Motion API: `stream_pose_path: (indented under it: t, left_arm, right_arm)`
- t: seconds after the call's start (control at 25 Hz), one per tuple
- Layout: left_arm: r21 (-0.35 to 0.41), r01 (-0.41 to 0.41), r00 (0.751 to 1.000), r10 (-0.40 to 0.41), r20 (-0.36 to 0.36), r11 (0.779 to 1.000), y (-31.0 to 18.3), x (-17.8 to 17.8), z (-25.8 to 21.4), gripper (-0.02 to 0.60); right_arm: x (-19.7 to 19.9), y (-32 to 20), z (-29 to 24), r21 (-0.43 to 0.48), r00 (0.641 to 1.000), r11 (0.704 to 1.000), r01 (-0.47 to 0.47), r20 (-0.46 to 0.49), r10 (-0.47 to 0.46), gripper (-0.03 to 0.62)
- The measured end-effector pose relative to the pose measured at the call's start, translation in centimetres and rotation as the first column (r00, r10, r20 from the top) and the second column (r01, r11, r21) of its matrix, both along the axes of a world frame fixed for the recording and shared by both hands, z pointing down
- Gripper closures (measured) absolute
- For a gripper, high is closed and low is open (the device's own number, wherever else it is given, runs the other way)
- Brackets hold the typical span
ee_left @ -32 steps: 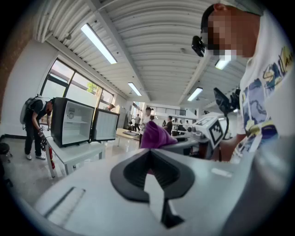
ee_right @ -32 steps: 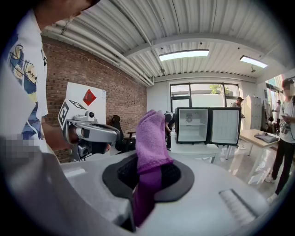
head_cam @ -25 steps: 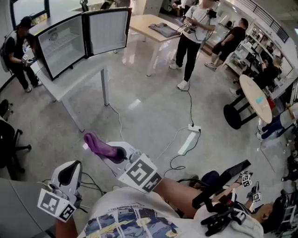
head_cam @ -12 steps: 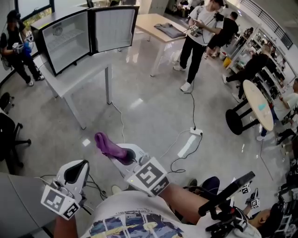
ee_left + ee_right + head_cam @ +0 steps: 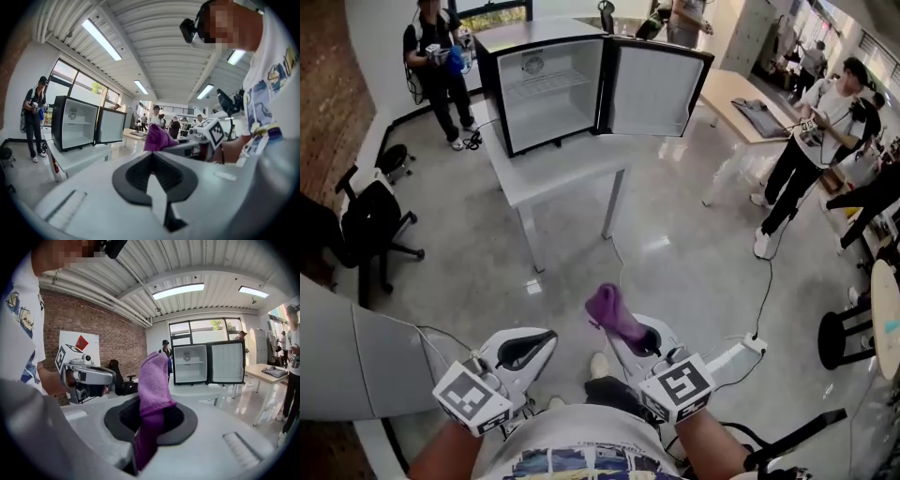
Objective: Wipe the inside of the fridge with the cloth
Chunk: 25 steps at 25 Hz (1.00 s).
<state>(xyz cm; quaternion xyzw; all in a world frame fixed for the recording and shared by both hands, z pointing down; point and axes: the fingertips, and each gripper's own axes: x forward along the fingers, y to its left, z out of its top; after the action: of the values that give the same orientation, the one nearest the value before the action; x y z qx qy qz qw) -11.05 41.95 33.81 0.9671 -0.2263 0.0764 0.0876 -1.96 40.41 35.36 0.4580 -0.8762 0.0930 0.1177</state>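
Note:
A small black fridge [image 5: 551, 91] stands on a grey table [image 5: 562, 171] at the far side of the room, its door [image 5: 654, 90] swung open to the right; the white inside holds wire shelves. It also shows in the right gripper view, fridge [image 5: 190, 363], and in the left gripper view, fridge [image 5: 71, 122]. My right gripper [image 5: 639, 341] is shut on a purple cloth [image 5: 614, 313] that sticks up out of its jaws, cloth [image 5: 153, 380]. My left gripper [image 5: 523, 350] is shut with nothing in it. Both grippers are held low near my body, far from the fridge.
A black office chair [image 5: 358, 223] stands at the left. A person [image 5: 439, 52] stands left of the fridge; others stand at the right near a wooden table [image 5: 750, 101]. A white power strip [image 5: 733, 353] and cables lie on the glossy floor.
The view has swung round, so the fridge now sits ahead at top centre instead of top left. Both grippers have stayed low, the right one still holding the cloth.

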Motion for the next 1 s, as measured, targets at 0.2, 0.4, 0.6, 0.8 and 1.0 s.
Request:
stream_pose_path:
  t: [0.2, 0.4, 0.6, 0.8, 1.0]
  left_arm:
    - [0.010, 0.074, 0.997, -0.074, 0.022, 0.997, -4.9, 2.6, -1.1, 0.575]
    - [0.046, 0.161, 0.987, -0.162, 0.019, 0.986, -8.9, 4.9, -2.6, 0.575]
    - [0.083, 0.202, 0.978, -0.206, 0.040, 0.976, -12.7, 6.2, -4.6, 0.575]
    - [0.063, 0.228, 0.972, -0.230, 0.037, 0.972, -15.8, 6.4, -4.7, 0.575]
    - [0.095, 0.199, 0.978, -0.204, 0.050, 0.975, -20.2, 6.5, -5.5, 0.575]
  right_arm:
    - [2.8, -6.1, -1.0, 0.031, 0.997, 0.997, 0.069, 0.021, -0.070, 0.540]
    - [5.7, -10.1, -1.0, 0.044, 0.991, 0.991, 0.129, 0.029, -0.131, 0.540]
    - [7.6, -13.9, -1.3, 0.058, 0.990, 0.989, 0.136, 0.040, -0.138, 0.540]
    - [8.5, -17.4, -1.5, 0.071, 0.991, 0.990, 0.122, 0.054, -0.126, 0.540]
    - [8.8, -21.0, -1.7, 0.075, 0.994, 0.992, 0.099, 0.033, -0.101, 0.540]
